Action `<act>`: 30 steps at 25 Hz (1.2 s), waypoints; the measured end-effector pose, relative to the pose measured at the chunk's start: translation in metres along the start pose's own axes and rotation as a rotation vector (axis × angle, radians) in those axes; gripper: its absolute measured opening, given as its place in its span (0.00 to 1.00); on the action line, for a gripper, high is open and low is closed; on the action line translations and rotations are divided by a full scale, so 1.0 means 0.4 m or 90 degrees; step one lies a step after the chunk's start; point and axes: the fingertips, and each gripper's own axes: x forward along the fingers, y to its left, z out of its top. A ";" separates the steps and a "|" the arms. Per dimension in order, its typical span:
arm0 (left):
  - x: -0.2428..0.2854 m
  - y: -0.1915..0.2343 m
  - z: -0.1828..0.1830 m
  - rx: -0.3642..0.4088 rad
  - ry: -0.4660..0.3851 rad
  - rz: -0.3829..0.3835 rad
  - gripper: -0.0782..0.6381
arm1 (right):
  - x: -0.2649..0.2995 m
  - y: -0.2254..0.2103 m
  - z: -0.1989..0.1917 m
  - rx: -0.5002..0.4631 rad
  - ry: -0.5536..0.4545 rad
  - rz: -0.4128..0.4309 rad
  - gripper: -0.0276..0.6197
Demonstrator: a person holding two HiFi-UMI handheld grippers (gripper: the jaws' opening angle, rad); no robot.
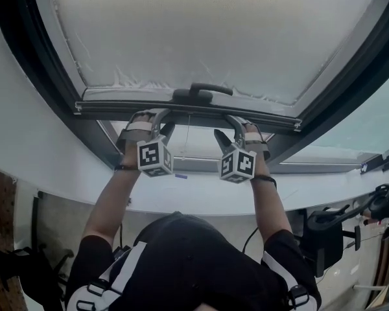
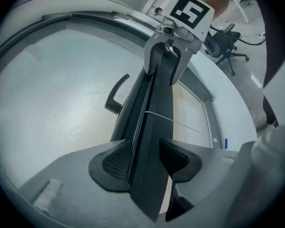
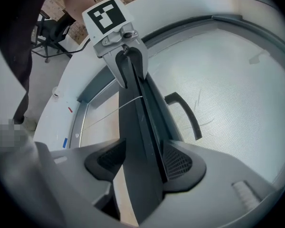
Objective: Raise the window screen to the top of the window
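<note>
The window screen is pale mesh in a dark frame, and its dark bottom bar carries a black handle at mid-length. My left gripper reaches up to the bar left of the handle. My right gripper does the same right of it. In the left gripper view my left gripper straddles the bar, open, pads close to both faces. In the right gripper view my right gripper also stands open astride the bar. Each gripper view shows the other gripper on the bar farther along.
A broad white sill runs under the window, with the dark window frame curving around the screen. Bare glass shows below the bar, crossed by a thin cord. A black office chair stands at lower right.
</note>
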 end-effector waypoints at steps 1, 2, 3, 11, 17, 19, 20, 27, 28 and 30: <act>0.001 -0.004 -0.002 0.019 0.011 -0.006 0.38 | -0.001 0.001 0.000 -0.007 0.004 0.004 0.41; 0.003 -0.008 -0.004 0.034 0.021 -0.012 0.38 | -0.001 0.004 0.000 -0.015 0.008 0.006 0.41; 0.004 -0.011 -0.005 0.044 0.031 -0.017 0.38 | -0.001 0.007 -0.001 -0.021 0.012 0.007 0.41; 0.008 0.002 -0.008 0.028 0.048 0.024 0.27 | 0.009 0.004 -0.007 -0.046 0.045 -0.006 0.34; -0.012 0.003 -0.001 0.045 0.060 -0.031 0.27 | -0.009 -0.005 0.000 -0.032 0.051 0.000 0.35; -0.024 0.030 0.011 0.035 0.043 -0.021 0.27 | -0.021 -0.031 0.008 -0.024 0.043 -0.015 0.36; -0.031 0.051 0.020 0.025 0.030 -0.012 0.27 | -0.025 -0.049 0.013 -0.021 0.036 -0.024 0.36; -0.079 0.197 0.071 0.013 -0.009 0.071 0.17 | -0.064 -0.187 0.058 0.015 -0.007 -0.114 0.33; -0.084 0.208 0.075 0.017 -0.011 0.078 0.16 | -0.068 -0.197 0.062 0.018 -0.012 -0.127 0.34; -0.098 0.235 0.088 0.029 -0.018 0.091 0.16 | -0.081 -0.224 0.074 0.028 -0.023 -0.151 0.34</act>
